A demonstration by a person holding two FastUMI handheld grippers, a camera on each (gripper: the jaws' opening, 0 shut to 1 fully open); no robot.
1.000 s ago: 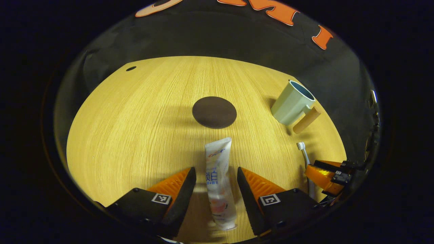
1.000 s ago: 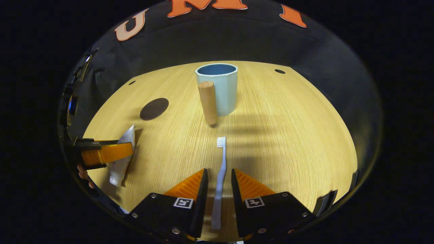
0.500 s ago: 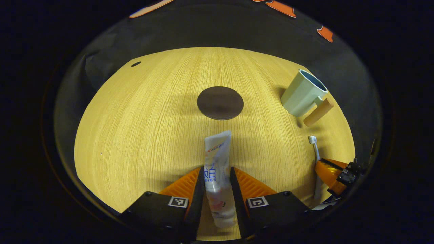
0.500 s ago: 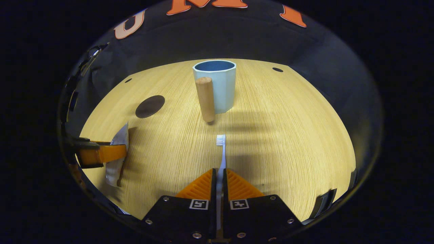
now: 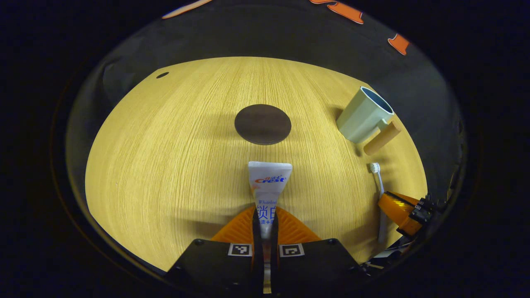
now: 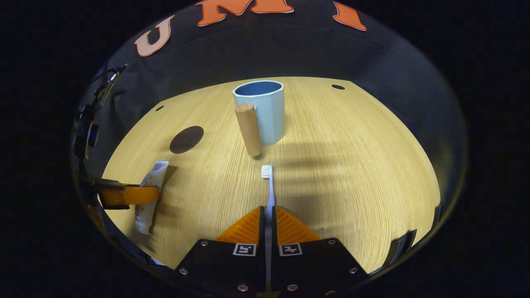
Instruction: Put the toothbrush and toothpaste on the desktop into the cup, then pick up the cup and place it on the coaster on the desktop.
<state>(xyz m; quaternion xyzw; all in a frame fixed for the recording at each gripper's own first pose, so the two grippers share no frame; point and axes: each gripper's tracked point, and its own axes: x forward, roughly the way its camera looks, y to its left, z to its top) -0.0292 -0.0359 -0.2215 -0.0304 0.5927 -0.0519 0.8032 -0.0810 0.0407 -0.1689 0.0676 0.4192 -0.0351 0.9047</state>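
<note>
In the left gripper view my left gripper (image 5: 265, 215) is shut on the white toothpaste tube (image 5: 268, 182), whose flat crimped end points ahead over the wooden desktop (image 5: 165, 145). Beyond it lies the dark round coaster (image 5: 262, 124). The pale blue cup (image 5: 362, 120) with a wooden handle stands at the far right. In the right gripper view my right gripper (image 6: 268, 213) is shut on the white toothbrush (image 6: 269, 186), bristles pointing toward the cup (image 6: 267, 111). The coaster (image 6: 186, 139) lies to the left, and the left gripper (image 6: 128, 195) holds the toothpaste (image 6: 151, 190) there.
The right gripper (image 5: 399, 211) with the toothbrush (image 5: 377, 182) shows at the right edge of the left gripper view. Small dark holes (image 6: 338, 87) mark the desktop's far corners. The black cloth wall closes the back of the desktop.
Both grippers went from open to shut, the left on the toothpaste and the right on the toothbrush. The toothpaste tube now stands turned on its edge, pinched flat between the fingers.
</note>
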